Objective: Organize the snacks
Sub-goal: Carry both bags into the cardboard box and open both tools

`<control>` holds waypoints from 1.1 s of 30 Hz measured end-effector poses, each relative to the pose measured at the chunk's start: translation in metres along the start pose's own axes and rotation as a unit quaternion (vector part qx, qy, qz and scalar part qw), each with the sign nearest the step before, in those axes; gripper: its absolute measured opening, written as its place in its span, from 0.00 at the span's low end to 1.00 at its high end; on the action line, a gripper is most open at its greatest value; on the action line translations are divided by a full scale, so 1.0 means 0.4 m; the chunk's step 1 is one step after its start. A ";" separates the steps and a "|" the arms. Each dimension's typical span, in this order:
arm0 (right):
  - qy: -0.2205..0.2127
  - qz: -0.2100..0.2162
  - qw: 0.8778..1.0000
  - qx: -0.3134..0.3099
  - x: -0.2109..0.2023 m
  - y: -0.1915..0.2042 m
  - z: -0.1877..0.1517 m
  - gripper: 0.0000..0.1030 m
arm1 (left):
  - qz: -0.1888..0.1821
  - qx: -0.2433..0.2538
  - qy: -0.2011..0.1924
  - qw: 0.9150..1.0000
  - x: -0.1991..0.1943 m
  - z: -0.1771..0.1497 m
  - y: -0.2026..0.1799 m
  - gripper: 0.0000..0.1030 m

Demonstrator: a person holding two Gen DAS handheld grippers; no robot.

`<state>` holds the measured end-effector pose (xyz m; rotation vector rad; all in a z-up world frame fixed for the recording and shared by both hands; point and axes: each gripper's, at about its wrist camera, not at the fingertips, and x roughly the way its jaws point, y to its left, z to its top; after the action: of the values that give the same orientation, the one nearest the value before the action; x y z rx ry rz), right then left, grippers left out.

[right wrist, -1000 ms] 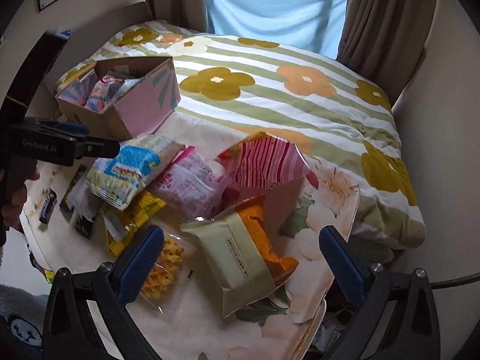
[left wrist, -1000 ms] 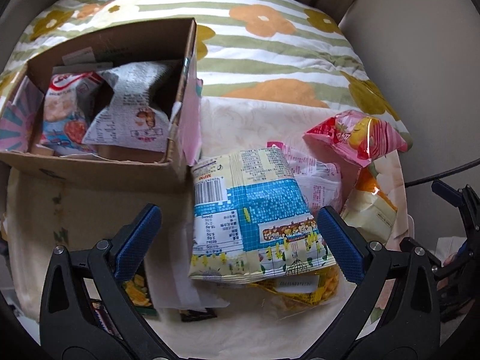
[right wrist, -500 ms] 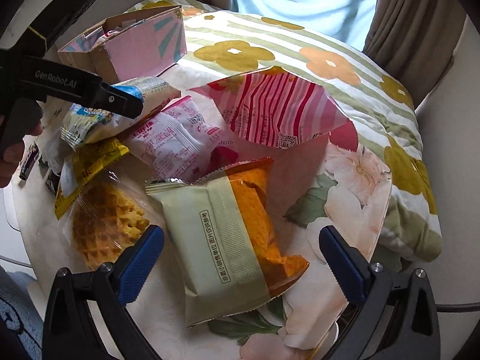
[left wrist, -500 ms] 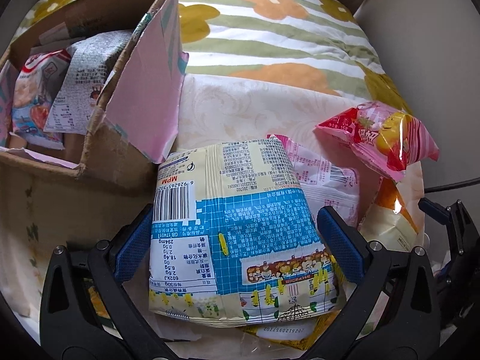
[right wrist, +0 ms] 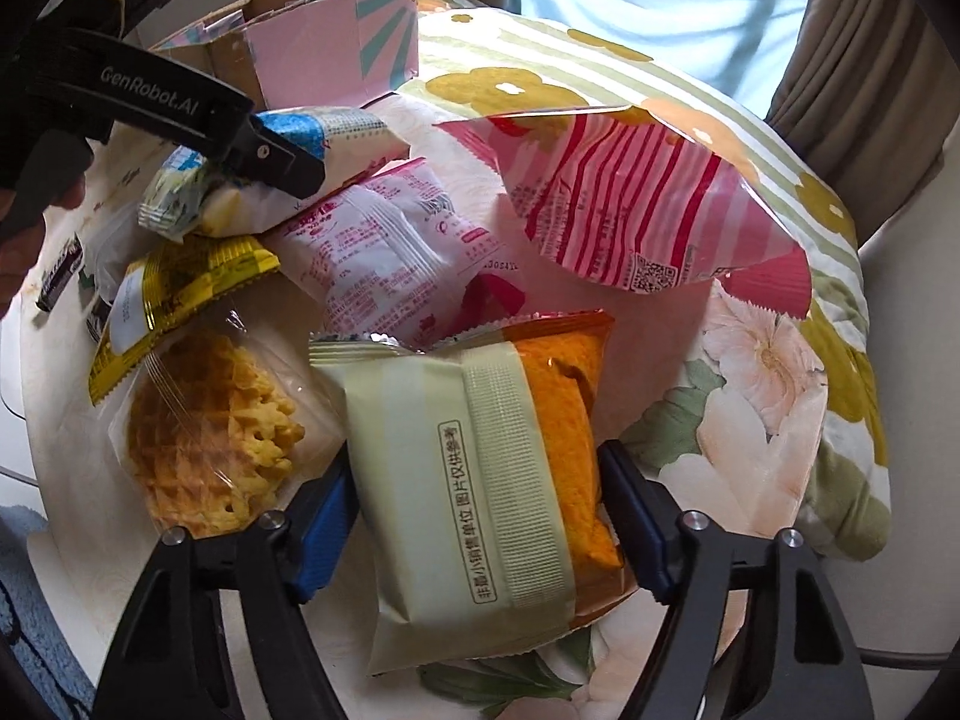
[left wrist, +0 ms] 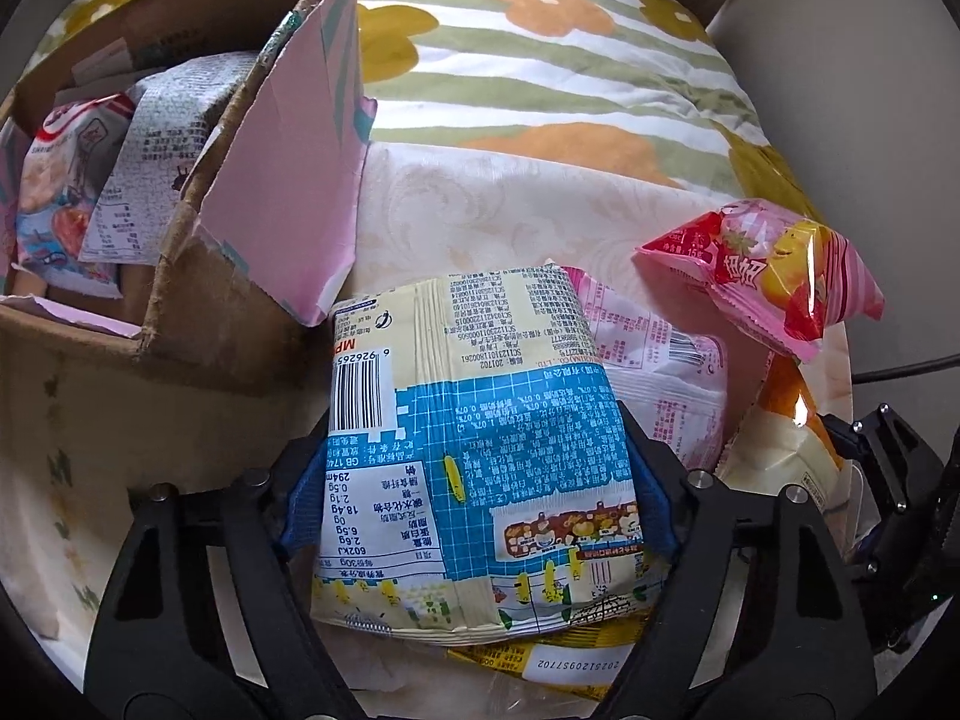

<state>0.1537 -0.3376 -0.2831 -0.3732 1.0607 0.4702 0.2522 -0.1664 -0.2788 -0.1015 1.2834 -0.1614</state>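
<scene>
The left gripper [left wrist: 477, 498] is pointed steeply down, and its jaws have just been closing: the blue pads [left wrist: 303, 495] are now pressed against both sides of the blue-and-cream snack bag [left wrist: 474, 420], which is pinched between them. Under that bag, at 6 o'clock, the edge of a yellow packet [left wrist: 540, 663] is seen. At 2 o'clock from the bag a pale pink printed packet [left wrist: 666, 360] is lying, and further out at 2 o'clock a red-and-pink striped bag [left wrist: 774, 273] is propped over the other snacks. At 10 o'clock the cardboard box [left wrist: 264, 198] is set touching the bag's corner; two snack bags [left wrist: 150, 144] are already held inside it.

The right gripper [right wrist: 480, 525] has likewise just been closing, and its pads [right wrist: 636, 528] are squeezed on the pale green and orange packet [right wrist: 480, 474], held lengthwise between them. At 10 o'clock a clear-wrapped waffle snack [right wrist: 210, 456] is lying just beside that packet. The pink packet [right wrist: 390, 252] is found at 12 o'clock, the striped bag [right wrist: 630, 204] at 1 o'clock. At 11 o'clock the left gripper [right wrist: 240, 138] is seen clamped on its bag [right wrist: 336, 138], with the box [right wrist: 324, 54] beyond. Everything is laid on a floral cloth [right wrist: 756, 372].
</scene>
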 end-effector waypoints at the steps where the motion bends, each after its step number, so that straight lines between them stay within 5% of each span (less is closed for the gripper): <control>1: -0.001 0.002 1.000 0.001 -0.004 -0.002 -0.001 0.64 | -0.002 0.000 -0.001 1.000 -0.004 -0.002 0.003 0.73; 16: -0.024 -0.006 0.998 0.063 -0.115 0.009 -0.002 0.61 | -0.020 0.039 -0.042 0.998 -0.160 -0.055 -0.006 0.65; 33: -0.083 -0.045 0.978 0.187 -0.322 0.101 0.189 0.61 | -0.065 0.098 -0.125 0.985 -0.492 -0.048 0.134 0.65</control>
<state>0.1354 -0.2894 -0.1374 -0.0448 0.9403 0.2092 0.1832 -0.0787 -0.1071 -0.0354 1.0055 -0.3754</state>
